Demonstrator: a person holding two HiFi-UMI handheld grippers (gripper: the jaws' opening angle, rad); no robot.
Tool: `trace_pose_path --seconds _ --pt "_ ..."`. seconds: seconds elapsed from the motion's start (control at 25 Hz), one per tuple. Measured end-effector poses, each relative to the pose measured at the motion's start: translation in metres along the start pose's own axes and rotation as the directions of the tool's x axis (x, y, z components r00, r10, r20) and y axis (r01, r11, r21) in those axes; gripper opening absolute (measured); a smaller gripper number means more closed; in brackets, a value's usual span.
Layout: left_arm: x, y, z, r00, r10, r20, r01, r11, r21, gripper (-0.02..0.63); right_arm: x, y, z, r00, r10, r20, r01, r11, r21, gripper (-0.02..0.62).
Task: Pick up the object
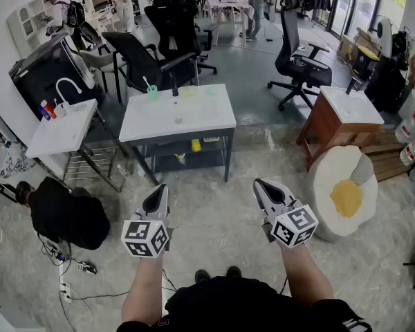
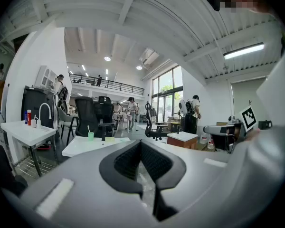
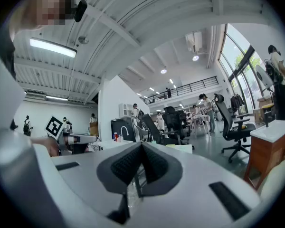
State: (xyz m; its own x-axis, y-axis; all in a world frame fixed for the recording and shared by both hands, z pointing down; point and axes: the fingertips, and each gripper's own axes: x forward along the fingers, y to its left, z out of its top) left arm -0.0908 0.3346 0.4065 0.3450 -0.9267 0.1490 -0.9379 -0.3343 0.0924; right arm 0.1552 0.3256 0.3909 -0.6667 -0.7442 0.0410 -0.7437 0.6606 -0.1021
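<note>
A white table point(image 1: 176, 116) stands a couple of steps ahead of me. On its far edge are a green cup point(image 1: 152, 92) with a toothbrush in it, a dark bottle point(image 1: 173, 87) and a pale yellow item point(image 1: 187, 92). The cup point(image 2: 90, 135) also shows small in the left gripper view. A yellow thing point(image 1: 196, 145) lies on the table's lower shelf. My left gripper point(image 1: 157, 198) and right gripper point(image 1: 263, 187) are held at waist height over the floor, well short of the table. Both are shut and empty, with the jaws meeting in the left gripper point(image 2: 140, 144) and the right gripper point(image 3: 142, 146).
A white sink stand point(image 1: 61, 126) with a tap is at the left, and a black bag point(image 1: 66, 213) and cables lie on the floor below it. At the right are a wooden cabinet point(image 1: 339, 116) and an egg-shaped cushion point(image 1: 342, 192). Office chairs point(image 1: 301, 61) stand behind the table.
</note>
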Motion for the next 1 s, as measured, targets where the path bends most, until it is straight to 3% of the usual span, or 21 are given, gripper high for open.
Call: trace_pose_path --seconds 0.52,1.0 --pt "0.004 -0.019 -0.005 1.000 0.004 -0.013 -0.004 1.000 -0.008 0.009 -0.020 -0.014 -0.006 1.000 0.007 -0.005 -0.007 1.000 0.019 0.011" --pt "0.013 -0.058 -0.011 1.000 0.023 -0.013 -0.023 1.000 -0.013 0.009 -0.066 -0.050 -0.022 1.000 0.026 0.000 -0.026 0.995 0.095 0.011"
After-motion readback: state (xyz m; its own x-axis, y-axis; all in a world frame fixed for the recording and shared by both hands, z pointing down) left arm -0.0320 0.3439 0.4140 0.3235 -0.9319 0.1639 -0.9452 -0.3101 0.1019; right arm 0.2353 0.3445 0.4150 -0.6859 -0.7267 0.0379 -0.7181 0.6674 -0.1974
